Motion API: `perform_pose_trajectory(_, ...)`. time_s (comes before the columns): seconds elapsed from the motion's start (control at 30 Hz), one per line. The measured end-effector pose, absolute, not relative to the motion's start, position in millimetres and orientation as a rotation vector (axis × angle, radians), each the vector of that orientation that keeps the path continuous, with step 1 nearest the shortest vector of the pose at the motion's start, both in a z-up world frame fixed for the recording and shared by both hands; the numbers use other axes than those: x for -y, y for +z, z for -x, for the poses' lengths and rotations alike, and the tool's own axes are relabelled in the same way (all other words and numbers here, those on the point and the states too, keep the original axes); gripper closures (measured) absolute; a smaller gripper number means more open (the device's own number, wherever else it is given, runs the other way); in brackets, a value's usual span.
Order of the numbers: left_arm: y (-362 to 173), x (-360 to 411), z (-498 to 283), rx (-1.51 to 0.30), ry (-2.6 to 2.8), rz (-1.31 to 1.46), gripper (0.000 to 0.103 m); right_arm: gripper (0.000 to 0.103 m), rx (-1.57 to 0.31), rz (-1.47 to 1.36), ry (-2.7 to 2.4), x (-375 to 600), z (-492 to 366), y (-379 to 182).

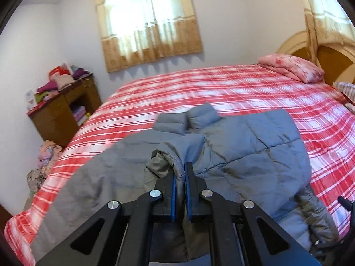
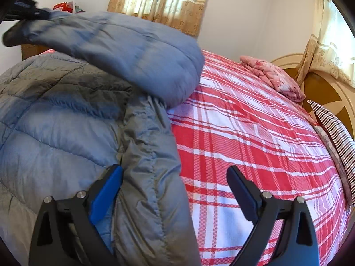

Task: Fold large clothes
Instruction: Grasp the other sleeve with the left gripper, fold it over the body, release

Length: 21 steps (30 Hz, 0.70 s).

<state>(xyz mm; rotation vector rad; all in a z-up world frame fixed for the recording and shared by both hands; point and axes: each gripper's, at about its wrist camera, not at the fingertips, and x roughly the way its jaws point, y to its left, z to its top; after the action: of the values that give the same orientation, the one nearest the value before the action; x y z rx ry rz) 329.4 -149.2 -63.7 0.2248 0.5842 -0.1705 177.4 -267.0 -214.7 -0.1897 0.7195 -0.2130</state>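
Note:
A large grey-blue puffer jacket [image 1: 244, 144] lies spread on the red plaid bed [image 1: 199, 88]. My left gripper [image 1: 179, 168] is shut on a fold of its sleeve cuff, and fabric bunches up between the blue pads. In the right wrist view the lifted sleeve [image 2: 133, 55] arches over the jacket body [image 2: 55, 133], with the left gripper [image 2: 41, 13] at its upper-left end. My right gripper [image 2: 174, 170] stands open low over the bed [image 2: 244, 133]. The jacket's right edge lies between its fingers, against the left blue pad [image 2: 106, 190]; the right finger is over bare bedspread.
A folded pink blanket [image 1: 290, 68] and a striped pillow [image 2: 335, 128] lie by the wooden headboard [image 2: 328, 88]. A brown cabinet [image 1: 64, 110] piled with clothes stands by the far wall left of the bed, with more clothes on the floor [image 1: 44, 157].

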Motion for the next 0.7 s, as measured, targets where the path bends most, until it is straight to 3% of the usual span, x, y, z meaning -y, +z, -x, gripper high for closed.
perform_pose_trajectory(0.4, -144.4, 106.2, -350.9, -0.757, -0.057, -0.262, 0.096, 0.005, -0.732, 0.191, -0.204, 266.8, -177.4, -216.2)
perform_pose_trajectory(0.53, -135.7, 120.3, -349.0, -0.685, -0.029, -0.322, 0.092, 0.006, -0.788, 0.084, -0.114, 282.9, -176.4, -205.3)
perform_pose_trajectory(0.63, -115.2, 119.9, -345.7, -0.584, -0.020, -0.317, 0.070, 0.014, -0.752, 0.069, -0.086, 292.7, -168.0, -178.5)
perform_pose_trajectory(0.7, -101.2, 114.7, -342.1, -0.525, -0.014, -0.277, 0.022, 0.031, -0.735, 0.058, -0.062, 298.4, -170.0, -157.6)
